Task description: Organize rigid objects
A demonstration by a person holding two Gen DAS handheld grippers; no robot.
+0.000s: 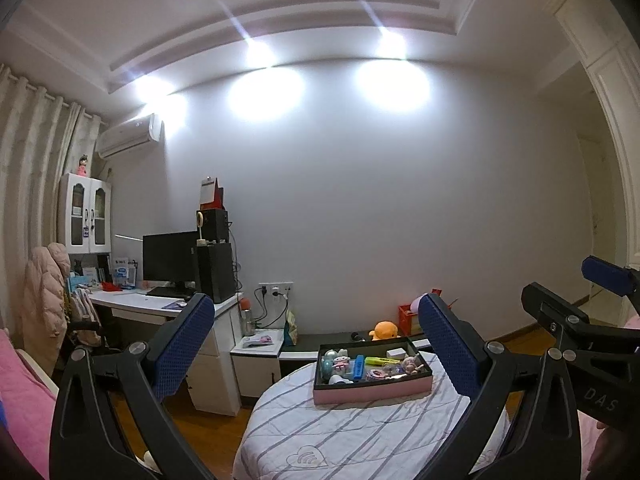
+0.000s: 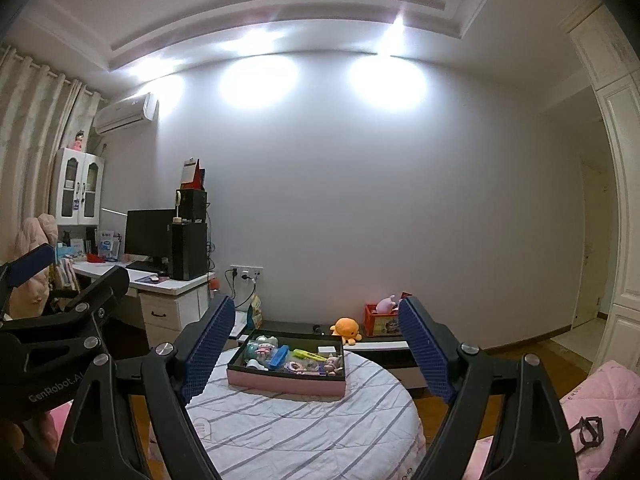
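Both the left gripper (image 1: 316, 344) and the right gripper (image 2: 316, 346) hung with jaws spread wide and empty, well short of the pink box (image 1: 372, 390) on the striped round desk (image 1: 360, 440). Small toys and a blue bar (image 1: 359, 366) already lay inside it. That fits either sorting about to start or just finished; the pictures could not settle which.

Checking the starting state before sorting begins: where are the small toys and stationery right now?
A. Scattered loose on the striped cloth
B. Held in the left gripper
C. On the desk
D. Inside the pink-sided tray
D: the small items sit inside the pink-sided tray on the striped tablecloth, while the left gripper and right gripper are open and empty.
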